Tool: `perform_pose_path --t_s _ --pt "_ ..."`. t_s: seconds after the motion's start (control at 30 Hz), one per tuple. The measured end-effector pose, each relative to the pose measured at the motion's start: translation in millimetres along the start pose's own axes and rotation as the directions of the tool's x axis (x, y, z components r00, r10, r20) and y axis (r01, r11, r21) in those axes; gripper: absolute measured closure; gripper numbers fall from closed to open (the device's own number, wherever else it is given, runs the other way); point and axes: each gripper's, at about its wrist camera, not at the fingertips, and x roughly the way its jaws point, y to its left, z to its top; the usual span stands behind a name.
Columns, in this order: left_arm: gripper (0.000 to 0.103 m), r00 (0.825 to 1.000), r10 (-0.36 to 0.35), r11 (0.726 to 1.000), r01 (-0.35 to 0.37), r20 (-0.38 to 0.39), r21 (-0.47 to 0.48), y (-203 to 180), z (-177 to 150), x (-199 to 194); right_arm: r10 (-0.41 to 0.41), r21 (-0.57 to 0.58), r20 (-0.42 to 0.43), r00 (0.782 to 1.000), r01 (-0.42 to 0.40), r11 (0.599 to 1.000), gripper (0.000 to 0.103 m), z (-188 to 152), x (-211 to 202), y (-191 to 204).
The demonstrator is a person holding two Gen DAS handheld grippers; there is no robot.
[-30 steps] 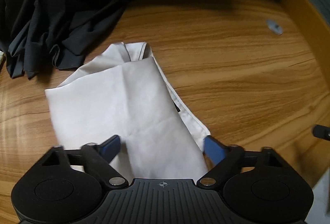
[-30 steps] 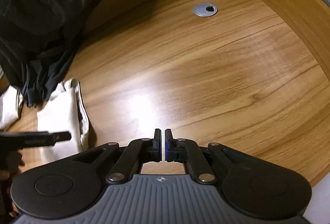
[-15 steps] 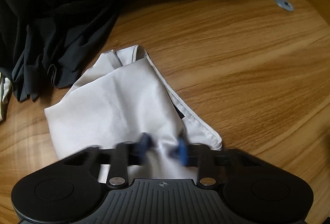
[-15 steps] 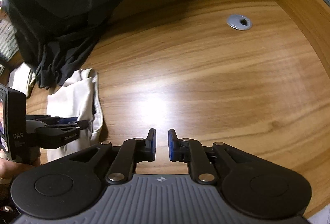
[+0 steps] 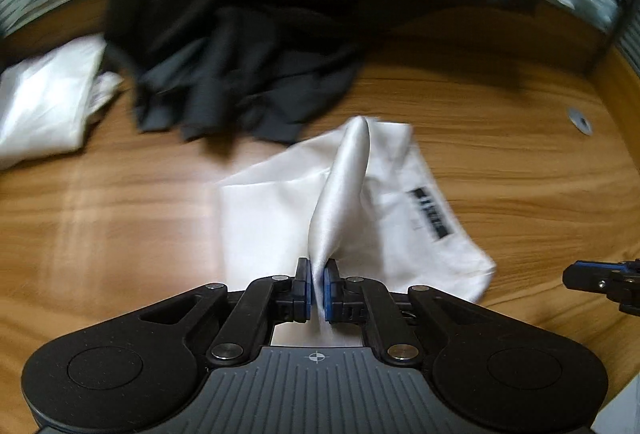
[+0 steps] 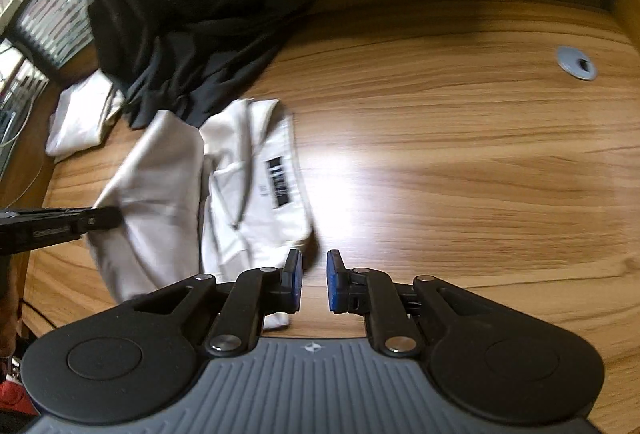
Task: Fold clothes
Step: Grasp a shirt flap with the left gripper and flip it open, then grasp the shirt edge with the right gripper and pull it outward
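The left gripper (image 5: 316, 288) is pinching a raised fold of the white garment (image 5: 280, 206), with its blue pads (image 5: 305, 290) pressed together on the cloth. The pinched fold is standing up from the garment as a narrow, glossy ridge running toward the far side. The rest of the white garment is lying flat on the wooden table (image 5: 120, 218), near the middle of the left wrist view. A black label (image 5: 432, 212) is showing on the right part of the garment.

The right gripper (image 6: 313, 282) is hovering just beside the near right corner of the white garment (image 6: 256, 194). Its jaws are standing slightly apart, and only bare table (image 6: 460, 174) is showing between its blue pads (image 6: 335, 284). In the right wrist view, the left gripper is reaching in from the left edge and is gripping the left part of the garment.

A heap of dark clothing (image 5: 248, 34) is lying on the far side of the table, its near edge just beside the far end of the white garment. A second white cloth (image 5: 44, 102) is lying on the far left, partly under the dark heap. A grey cable grommet (image 6: 576, 63) is sitting in the tabletop on the far right, well apart from the clothing.
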Motion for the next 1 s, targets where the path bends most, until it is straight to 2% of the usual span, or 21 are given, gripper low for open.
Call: perform_pose_path --t_s 0.2,0.3,0.37,0.47,0.5,0.63,0.7,0.83,0.87,0.9,0.93,0.97,1.0 --pt "0.096 0.996 0.073 0.992 -0.078 -0.051 -0.095 64.9 -24.1 -2.5 0.019 -0.049 -0.029 0.999 -0.021 0.999 0.089 1.4 21.7 39.3" --pt "0.096 0.99 0.124 0.982 -0.133 -0.074 -0.132 92.0 -33.1 1.3 0.024 -0.077 -0.051 0.998 -0.028 0.997 0.088 1.9 35.0 55.6" --pt "0.1 0.983 0.16 0.973 -0.172 -0.088 -0.151 109.4 -38.6 2.5 0.031 -0.096 -0.068 0.997 -0.037 0.995 0.087 1.4 44.2 63.3" --pt "0.1 0.971 0.215 0.958 -0.231 -0.105 -0.17 133.2 -44.6 -0.3 0.038 -0.132 -0.099 0.994 -0.051 0.99 0.075 -0.7 57.3 78.8" --pt "0.1 0.969 0.222 0.955 -0.238 -0.108 -0.175 141.0 -45.3 -3.9 0.04 -0.144 -0.11 0.993 -0.056 0.988 0.068 -1.5 61.6 84.2" --pt "0.099 0.973 0.202 0.956 -0.22 -0.111 -0.192 161.6 -46.0 -12.8 0.033 -0.189 -0.139 0.99 -0.059 0.98 0.052 -7.1 79.4 103.5" --pt "0.092 0.979 0.176 0.963 -0.192 -0.101 -0.189 165.3 -44.5 -16.3 0.017 -0.21 -0.15 0.989 -0.048 0.977 0.048 -10.0 89.7 110.9" --pt "0.078 0.985 0.147 0.979 -0.157 -0.088 -0.132 158.6 -36.2 -16.3 -0.017 -0.256 -0.169 0.986 -0.027 0.966 0.048 -16.8 108.8 122.6" --pt "0.075 0.986 0.14 0.982 -0.149 -0.085 -0.114 155.5 -34.3 -16.0 -0.024 -0.268 -0.172 0.985 -0.024 0.963 0.049 -18.5 112.8 125.1" --pt "0.072 0.988 0.132 0.986 -0.139 -0.083 -0.096 152.4 -32.5 -16.0 -0.034 -0.281 -0.173 0.984 -0.016 0.96 0.058 -19.9 115.8 127.1" --pt "0.068 0.989 0.125 0.988 -0.131 -0.081 -0.079 149.4 -30.4 -15.4 -0.043 -0.293 -0.173 0.984 -0.01 0.956 0.077 -21.2 118.3 128.9" --pt "0.065 0.99 0.119 0.99 -0.124 -0.08 -0.064 146.6 -28.1 -14.7 -0.044 -0.301 -0.175 0.984 -0.01 0.954 0.088 -22.6 118.3 129.6" --pt "0.057 0.99 0.113 0.992 -0.117 -0.079 -0.048 143.7 -25.9 -13.9 -0.046 -0.306 -0.175 0.983 -0.01 0.952 0.099 -23.7 117.7 129.8"
